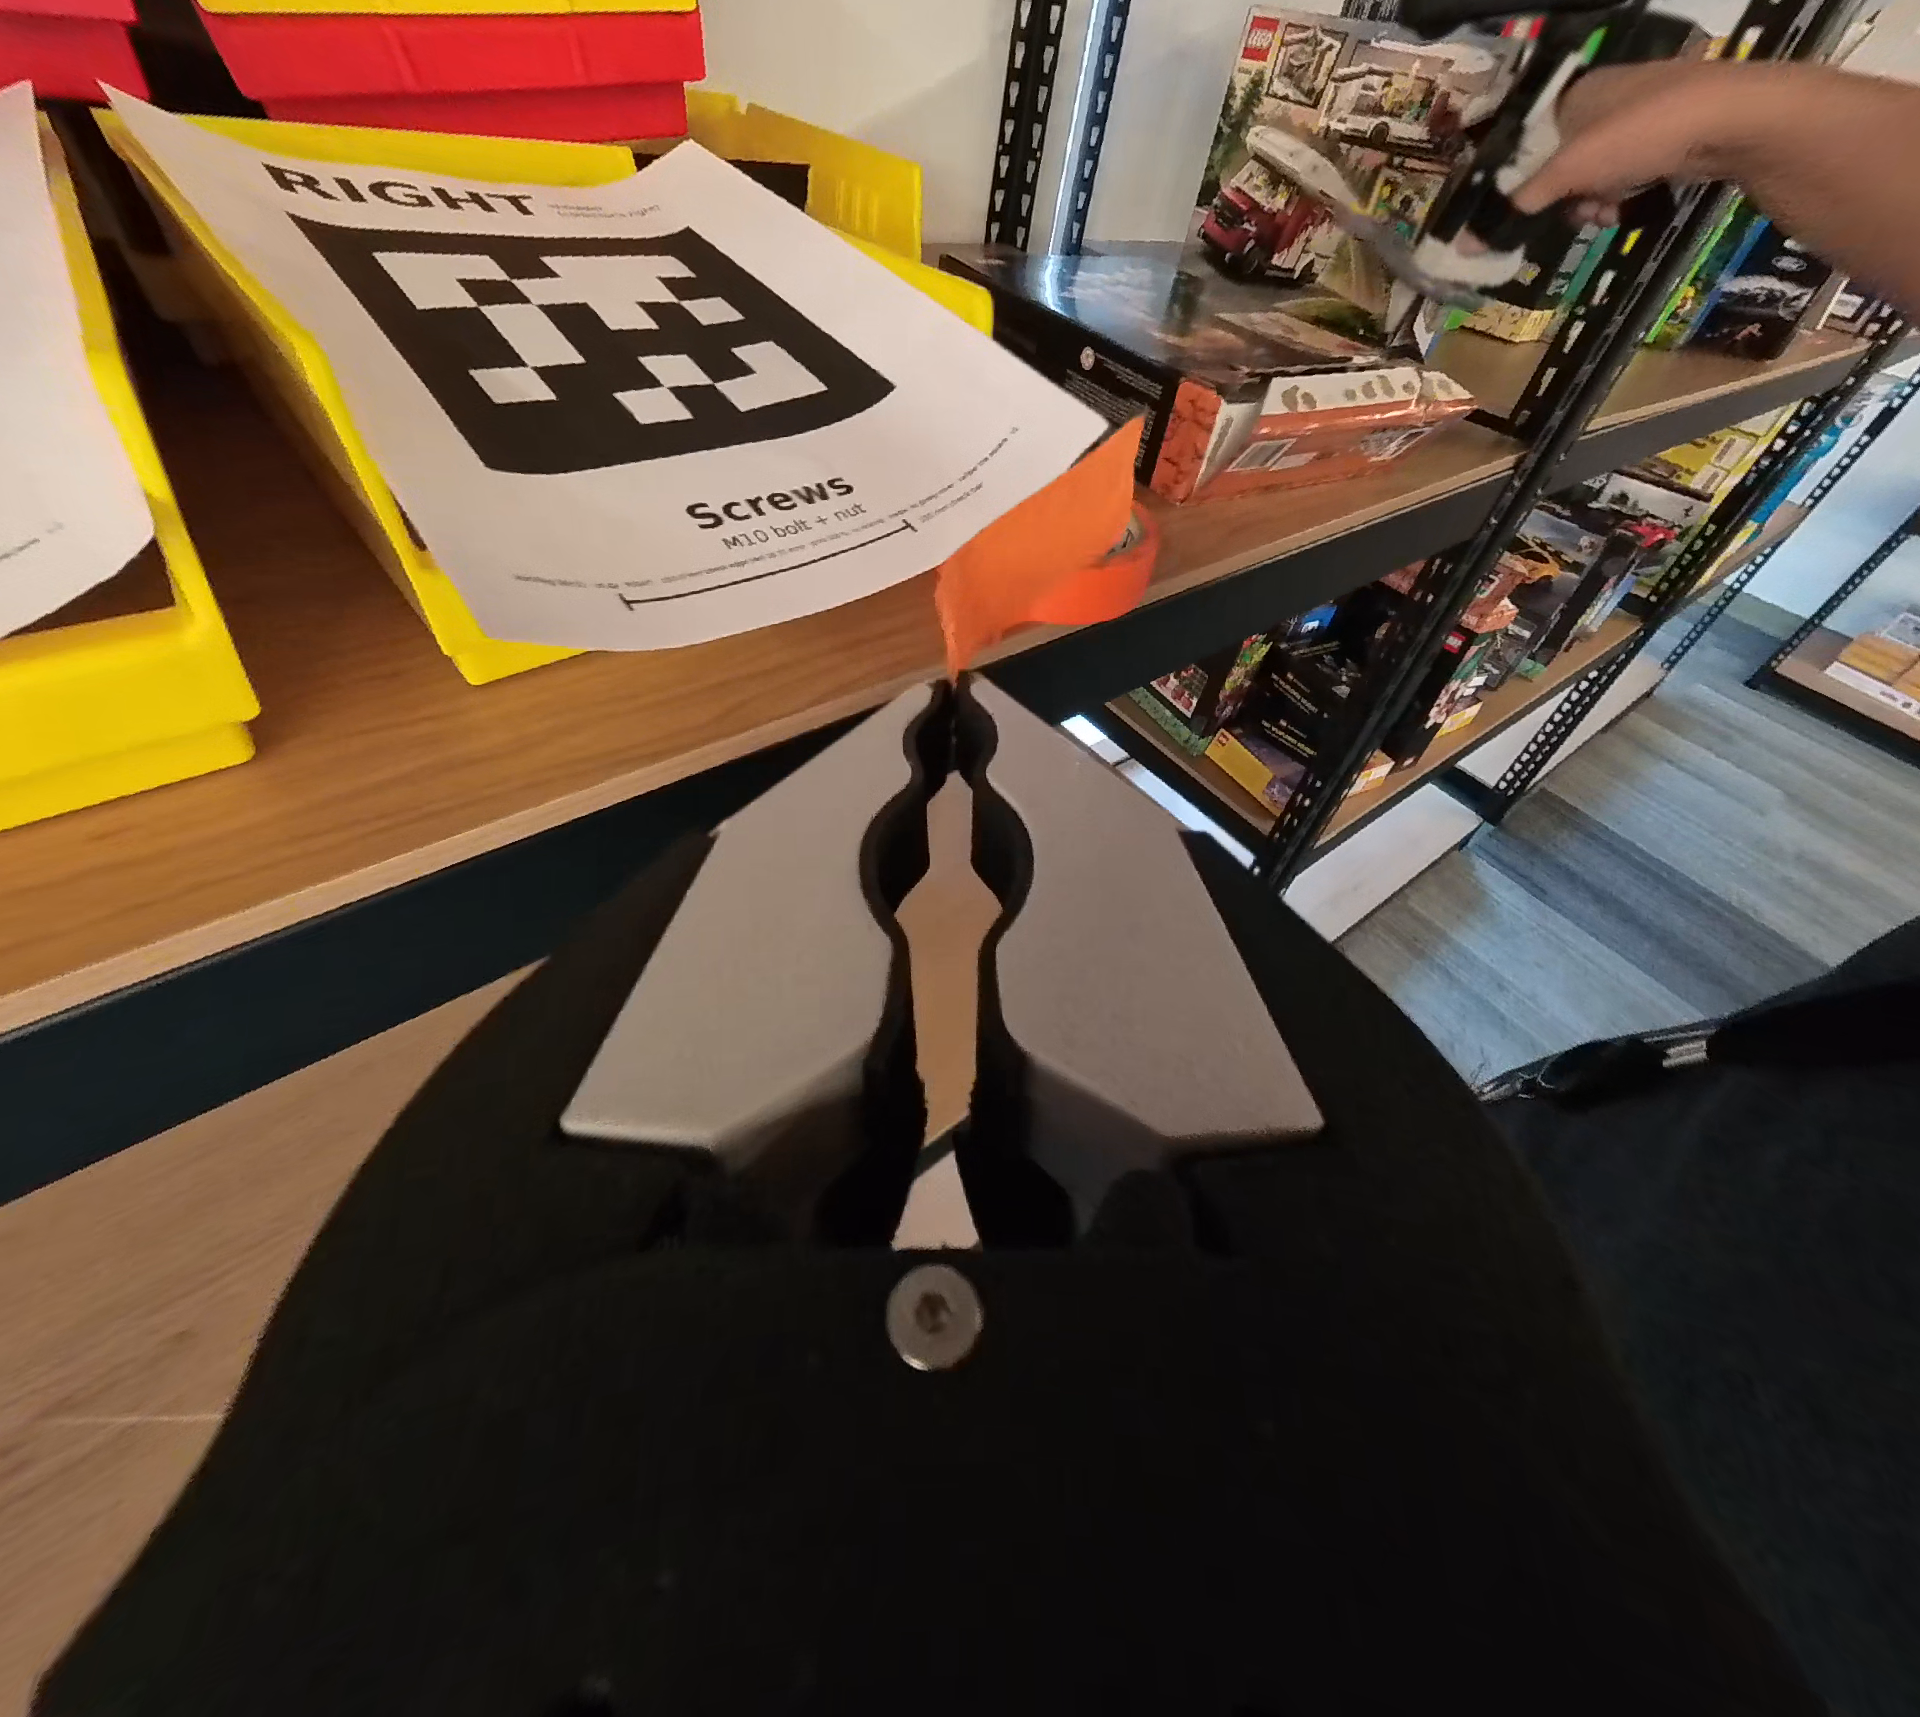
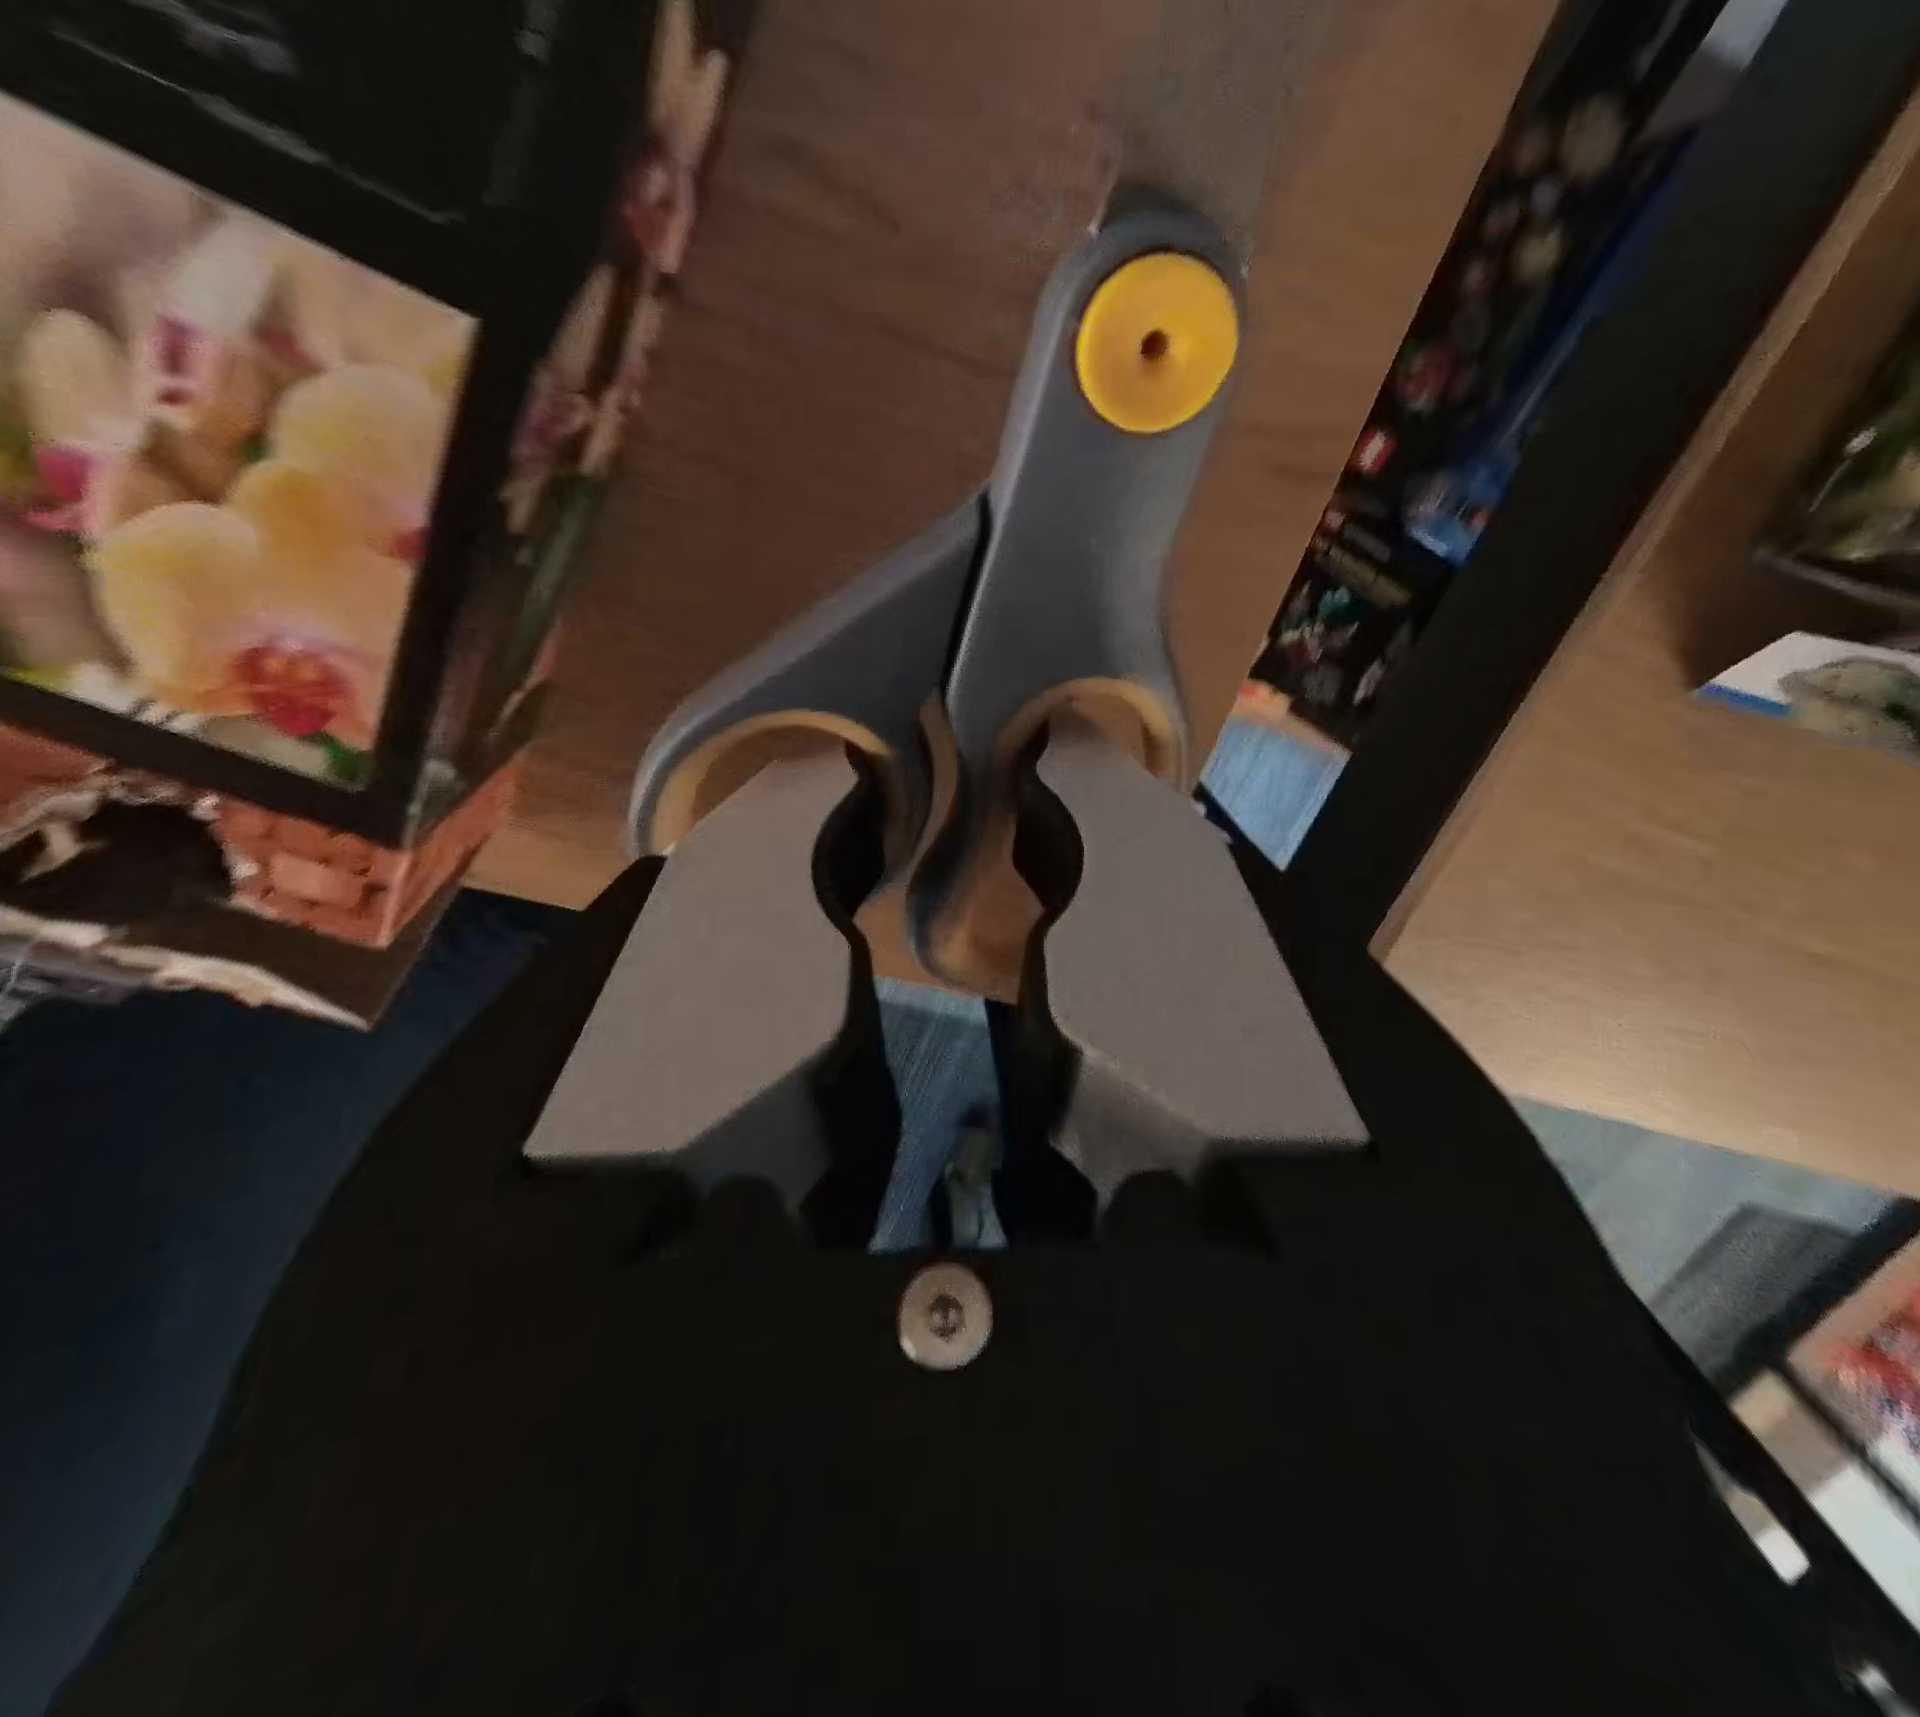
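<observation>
My left gripper point(image 1: 951, 691) pinches the orange tape point(image 1: 1023, 540) end near the wooden shelf point(image 1: 520, 794) edge, my right gripper point(image 2: 951, 820) squeezes the scissors point(image 2: 1081, 545) handles, so I should keep the tape tight and scissors straight.

The left wrist view is bright and even, with soft daylight on the white wall point(image 1: 862, 5); the printed sheet point(image 1: 613, 389) is sharp. Its edges bend strongly from the wide lens. The far hand point(image 1: 1621, 161) is smeared by motion. The right wrist view is dimmer and warmer, and blurred almost everywhere: the flower box point(image 2: 239, 462) is soft, the scissors point(image 2: 1091, 545) only slightly clearer. Lower corners are dark.
</observation>
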{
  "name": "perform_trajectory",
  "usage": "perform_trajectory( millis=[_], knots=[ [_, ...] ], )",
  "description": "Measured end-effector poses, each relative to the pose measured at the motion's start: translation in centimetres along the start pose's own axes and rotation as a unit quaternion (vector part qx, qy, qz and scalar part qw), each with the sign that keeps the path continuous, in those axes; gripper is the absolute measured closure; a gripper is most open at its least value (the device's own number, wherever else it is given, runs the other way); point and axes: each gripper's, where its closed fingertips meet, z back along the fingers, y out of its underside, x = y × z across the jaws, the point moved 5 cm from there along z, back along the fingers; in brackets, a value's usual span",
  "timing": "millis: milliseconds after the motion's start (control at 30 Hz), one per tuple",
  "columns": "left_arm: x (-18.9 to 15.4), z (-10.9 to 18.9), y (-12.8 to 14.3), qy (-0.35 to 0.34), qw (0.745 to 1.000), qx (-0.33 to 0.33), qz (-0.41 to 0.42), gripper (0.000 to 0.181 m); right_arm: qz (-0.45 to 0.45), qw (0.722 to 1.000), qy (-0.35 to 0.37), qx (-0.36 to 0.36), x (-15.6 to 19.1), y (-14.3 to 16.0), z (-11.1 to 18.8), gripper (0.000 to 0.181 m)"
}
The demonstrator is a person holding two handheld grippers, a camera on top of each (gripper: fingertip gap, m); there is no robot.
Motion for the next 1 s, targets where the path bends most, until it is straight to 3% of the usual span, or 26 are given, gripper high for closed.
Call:
perform_trajectory(
  millis=[167, 333, 600, 733, 900, 1000],
  knots=[
    [-0.1, 0.7, 0.4, -0.006, 1.000, 0.013, 0.008, 0.181, -0.028, 0.996, -0.016, 0.087, -0.9, 0.4, -2.9, 0.163],
    [-0.6, 1.3, 0.3, -0.012, 0.999, 0.029, 0.008, 0.181, -0.051, 0.984, -0.040, 0.165, -1.1, 1.2, -3.9, 0.163],
    [-1.9, 1.6, -0.1, -0.030, 0.998, 0.056, -0.022, 0.181, -0.054, 0.970, -0.064, 0.226, -0.4, 1.9, -5.1, 0.163],
    [-2.6, 2.1, -0.5, -0.032, 0.997, 0.060, -0.027, 0.181, -0.048, 0.977, -0.043, 0.202, -0.7, 1.2, -5.0, 0.160],
    [-3.4, 2.9, -0.7, -0.038, 0.997, 0.060, -0.036, 0.181, -0.047, 0.990, -0.029, 0.128, -0.7, -0.1, -4.3, 0.124],
    [-4.1, 3.2, -0.6, -0.034, 0.997, 0.053, -0.034, 0.181, -0.063, 0.997, -0.019, 0.049, 0.1, -0.3, -2.8, 0.129]
  ],
)
